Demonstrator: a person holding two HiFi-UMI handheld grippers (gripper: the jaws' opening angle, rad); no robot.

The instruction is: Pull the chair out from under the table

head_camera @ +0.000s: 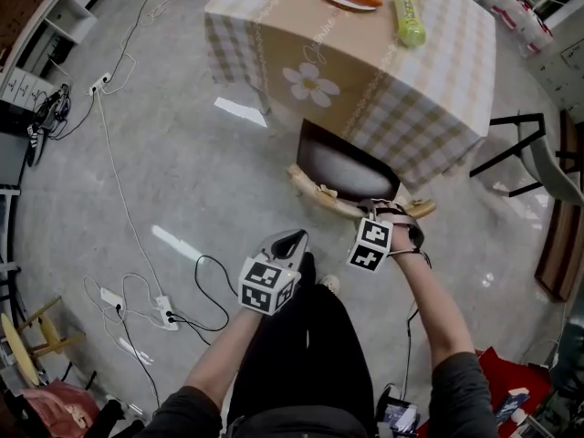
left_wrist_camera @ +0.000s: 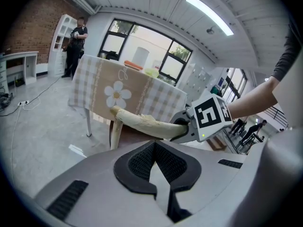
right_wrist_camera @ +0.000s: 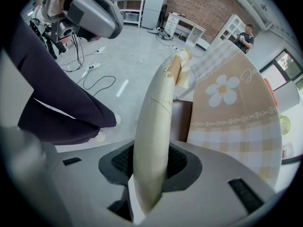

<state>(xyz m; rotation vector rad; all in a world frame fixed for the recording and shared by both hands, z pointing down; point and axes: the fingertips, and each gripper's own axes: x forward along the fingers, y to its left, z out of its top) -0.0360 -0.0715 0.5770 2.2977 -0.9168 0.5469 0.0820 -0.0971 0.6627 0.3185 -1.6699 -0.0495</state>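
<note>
**Q:** Right side?
**A:** Item one: my right gripper (right_wrist_camera: pixel 150 167), jaws clamped on the chair (head_camera: pixel 342 167) by its cream top rail (right_wrist_camera: pixel 154 122).
**Q:** Left?
**A:** Item two: my left gripper (left_wrist_camera: pixel 155 148), jaws together, empty, short of that rail. Chair seat partly under the cloth-covered worktop (head_camera: pixel 301 26).

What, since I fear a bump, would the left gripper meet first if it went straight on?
Likely the chair rail, close to where the right gripper holds it; depth is unclear.
</note>
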